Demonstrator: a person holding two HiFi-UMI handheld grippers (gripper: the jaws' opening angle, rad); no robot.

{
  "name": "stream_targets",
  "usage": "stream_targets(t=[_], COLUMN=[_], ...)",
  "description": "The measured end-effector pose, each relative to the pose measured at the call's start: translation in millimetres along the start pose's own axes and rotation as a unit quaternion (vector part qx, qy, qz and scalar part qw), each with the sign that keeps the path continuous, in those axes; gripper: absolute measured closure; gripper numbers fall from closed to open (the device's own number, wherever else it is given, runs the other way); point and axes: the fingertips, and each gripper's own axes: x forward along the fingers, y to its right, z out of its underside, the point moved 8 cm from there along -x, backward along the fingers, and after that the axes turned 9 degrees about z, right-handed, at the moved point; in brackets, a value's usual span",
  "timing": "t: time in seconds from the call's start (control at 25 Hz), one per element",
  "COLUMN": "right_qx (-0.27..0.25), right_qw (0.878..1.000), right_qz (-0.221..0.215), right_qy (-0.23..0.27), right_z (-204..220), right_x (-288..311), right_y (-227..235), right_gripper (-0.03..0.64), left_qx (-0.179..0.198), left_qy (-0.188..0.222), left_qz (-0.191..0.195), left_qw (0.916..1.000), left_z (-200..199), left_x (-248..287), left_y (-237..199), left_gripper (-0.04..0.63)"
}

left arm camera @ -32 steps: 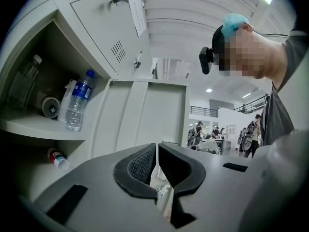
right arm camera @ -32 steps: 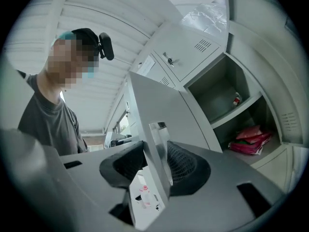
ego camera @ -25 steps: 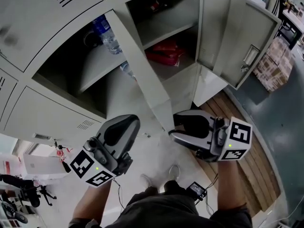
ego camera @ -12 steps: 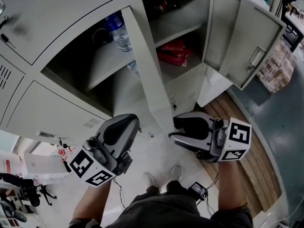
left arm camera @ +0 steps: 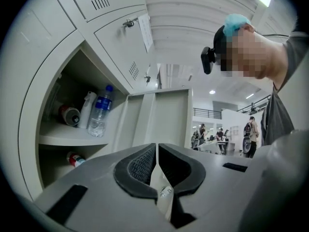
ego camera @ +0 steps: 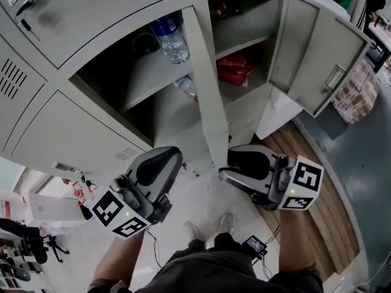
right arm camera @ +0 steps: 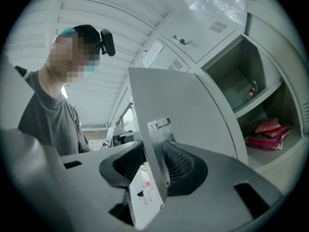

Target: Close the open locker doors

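The grey lockers have two open compartments. The middle locker door [ego camera: 204, 84] stands edge-on between them, and a second open door [ego camera: 324, 60] hangs at the right. My right gripper [ego camera: 231, 163] is at the middle door's lower edge. In the right gripper view that door [right arm camera: 183, 105] runs between the jaws, and my right gripper [right arm camera: 154, 153] is shut on it at the metal latch plate [right arm camera: 159, 137]. My left gripper [ego camera: 174, 157] hovers left of that door, apart from it. In its own view the left gripper [left arm camera: 157, 151] has its pads together, holding nothing.
A water bottle [ego camera: 171, 38] and a can [left arm camera: 70, 115] stand on the left compartment's shelf. Red packets [ego camera: 235, 69] lie in the right compartment. Cardboard boxes [ego camera: 357, 90] and a wooden pallet [ego camera: 324, 224] are at the right, and a cabled device [ego camera: 253, 244] lies by the person's feet.
In the head view the lockers and the edge-on door have slid to the right and stand steeper. Both grippers keep their places, and the door stays between the right jaws.
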Motion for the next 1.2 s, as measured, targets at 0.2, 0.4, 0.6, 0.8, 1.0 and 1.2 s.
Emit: stream_targets(t=[0.2,0.4,0.6,0.8,1.0,1.2], right_qx=[-0.004,-0.013,-0.026,-0.031,-0.031,-0.033], right_qw=[1.0,1.0,0.999,0.999,0.998,0.998], right_qz=[0.007,0.017,0.029,0.04,0.046,0.047], right_qy=[-0.007,-0.014,-0.018,-0.019,-0.021,-0.024], right_z=[2.8,5.0,8.3,11.1,12.8,13.9], right_x=[11.1,27.0,43.5,57.1,67.0,77.4], right_y=[-6.7,-15.5,-23.5,-28.6,-32.2,-34.3], right_gripper=[0.486,0.486,0.486,0.486,0.486,0.486], left_qx=[-0.001,-0.001,-0.001,-0.001,-0.001,-0.002], left_qy=[0.006,0.011,0.014,0.015,0.018,0.019], left_qz=[0.0,-0.007,-0.016,-0.023,-0.027,-0.032], left_qw=[1.0,0.9999,0.9998,0.9996,0.9995,0.9993], left_z=[-2.4,-6.4,-8.5,-9.3,-12.1,-12.5], left_x=[-12.4,-30.1,-48.6,-63.7,-76.2,-88.1], left_y=[-0.1,-2.5,-5.4,-8.6,-9.6,-11.1], left_gripper=[0.584,0.584,0.584,0.584,0.584,0.584])
